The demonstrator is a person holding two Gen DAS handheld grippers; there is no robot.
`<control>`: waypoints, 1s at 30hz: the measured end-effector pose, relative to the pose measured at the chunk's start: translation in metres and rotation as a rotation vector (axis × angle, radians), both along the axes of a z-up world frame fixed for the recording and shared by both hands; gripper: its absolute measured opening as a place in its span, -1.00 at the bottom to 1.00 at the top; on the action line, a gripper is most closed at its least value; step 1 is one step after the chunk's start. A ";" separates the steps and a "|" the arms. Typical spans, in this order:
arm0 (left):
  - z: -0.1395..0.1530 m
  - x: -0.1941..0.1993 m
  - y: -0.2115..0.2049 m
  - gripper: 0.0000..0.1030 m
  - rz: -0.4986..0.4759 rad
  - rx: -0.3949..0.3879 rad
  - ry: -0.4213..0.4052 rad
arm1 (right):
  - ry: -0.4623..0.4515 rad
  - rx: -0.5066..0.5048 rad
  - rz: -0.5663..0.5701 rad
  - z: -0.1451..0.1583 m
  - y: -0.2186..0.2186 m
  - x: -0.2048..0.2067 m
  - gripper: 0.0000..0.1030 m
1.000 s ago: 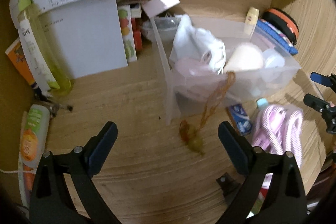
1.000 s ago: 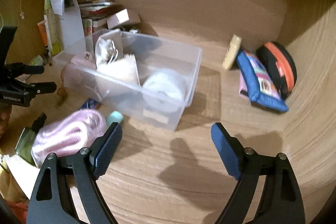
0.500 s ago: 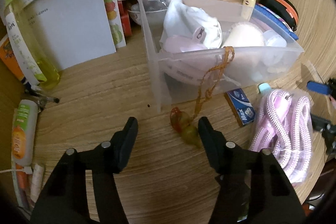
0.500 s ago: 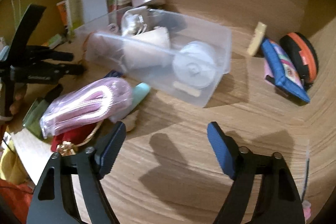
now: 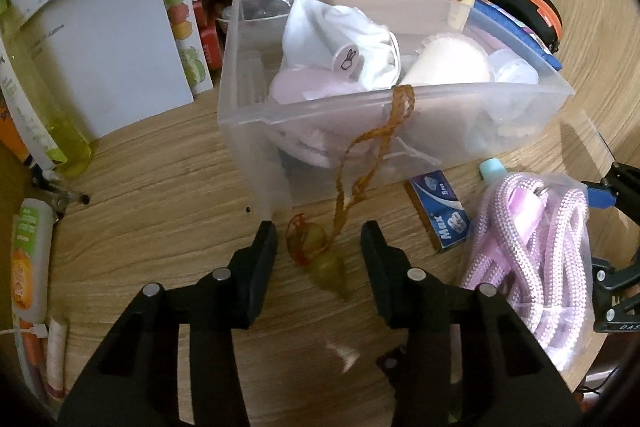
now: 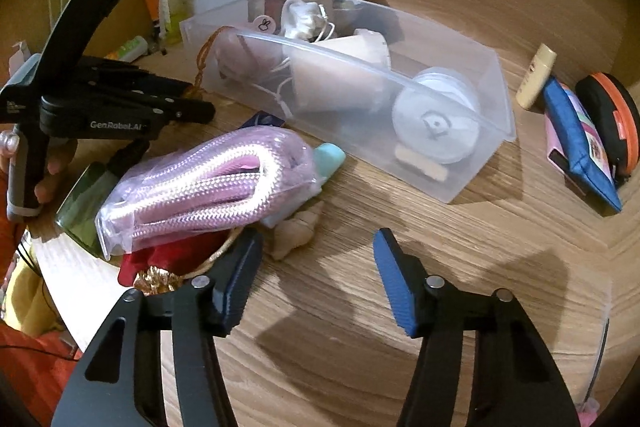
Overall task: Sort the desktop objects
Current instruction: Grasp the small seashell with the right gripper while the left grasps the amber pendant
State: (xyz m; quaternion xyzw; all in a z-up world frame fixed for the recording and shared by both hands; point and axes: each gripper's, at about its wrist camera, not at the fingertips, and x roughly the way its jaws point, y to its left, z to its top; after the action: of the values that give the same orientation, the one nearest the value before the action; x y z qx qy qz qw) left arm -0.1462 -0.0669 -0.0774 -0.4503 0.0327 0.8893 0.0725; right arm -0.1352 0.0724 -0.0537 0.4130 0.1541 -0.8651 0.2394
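Amber-green pendant lies on the counter just before the clear bin, cord draped over its rim. Left gripper jaws have narrowed around it, not yet touching, likely about to pinch; right gripper jaws, also narrowing, hold nothing.

We see left tool: matte black plastic, flat black pads, silver rivets on arms; white "GenRobot.AI" lettering on side, grey-and-black handle. Right tool: black arms, ribbed blue pads, silver rivets
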 end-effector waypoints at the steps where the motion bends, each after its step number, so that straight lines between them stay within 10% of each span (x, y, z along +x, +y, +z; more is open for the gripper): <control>1: 0.000 0.000 0.000 -0.23 0.002 -0.006 0.003 | 0.000 0.004 0.002 -0.001 -0.002 -0.001 0.02; 21: 0.002 0.002 -0.012 -0.64 0.022 0.054 -0.001 | -0.057 -0.007 -0.046 -0.006 0.013 -0.016 -0.56; 30: 0.001 0.001 -0.008 -0.22 0.027 0.024 0.004 | -0.048 -0.025 -0.048 -0.007 0.007 -0.030 -0.56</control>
State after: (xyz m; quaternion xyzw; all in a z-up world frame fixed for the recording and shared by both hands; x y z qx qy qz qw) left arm -0.1451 -0.0753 -0.0764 -0.4480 0.0160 0.8915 0.0657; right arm -0.1656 0.0794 -0.0610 0.4342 0.1278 -0.8622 0.2275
